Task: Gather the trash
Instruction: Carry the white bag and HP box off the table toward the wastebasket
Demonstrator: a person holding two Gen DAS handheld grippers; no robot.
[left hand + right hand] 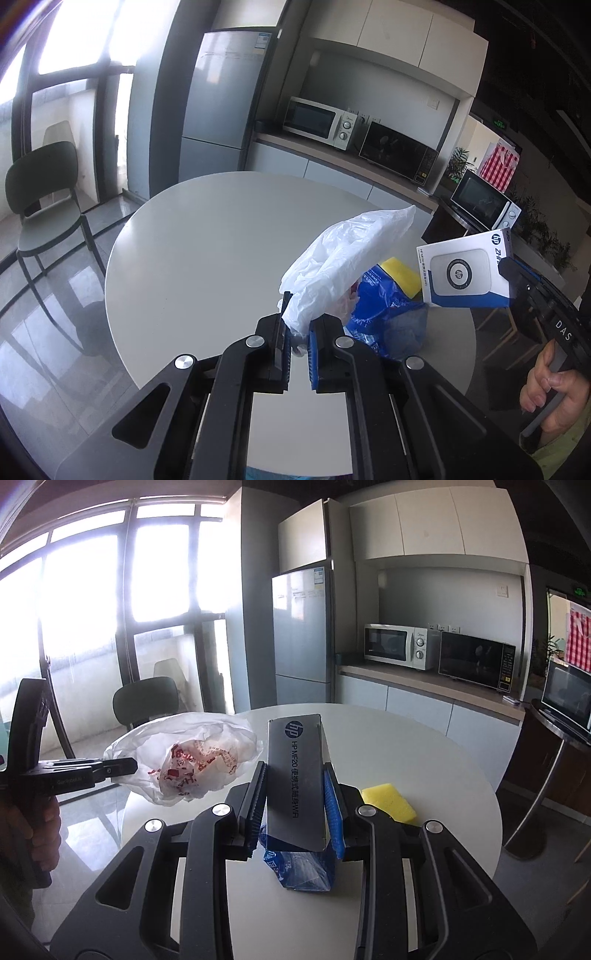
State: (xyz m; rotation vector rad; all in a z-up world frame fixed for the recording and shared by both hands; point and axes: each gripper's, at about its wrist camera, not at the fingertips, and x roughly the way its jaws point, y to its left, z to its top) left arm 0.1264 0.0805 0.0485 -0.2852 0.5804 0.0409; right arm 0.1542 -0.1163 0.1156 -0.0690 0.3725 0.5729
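left gripper (297, 334) pinched nearly closed on a thin fold of the white plastic bag (343, 266), lifted above the round table (192, 258); right gripper (295, 797) clamps the hp box (297, 779) partway open. risk: the bag's slick film could slide out, and the blue wrapper (303, 871) and yellow sponge (388, 801) remain on the table.

Sponge (388, 800) and wrapper (303, 871) lie on table (424, 753); fridge (301, 635) behind; chair (146, 701) left.

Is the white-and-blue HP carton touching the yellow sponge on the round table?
Apart. In the left wrist view, the carton hangs clear above the sponge.
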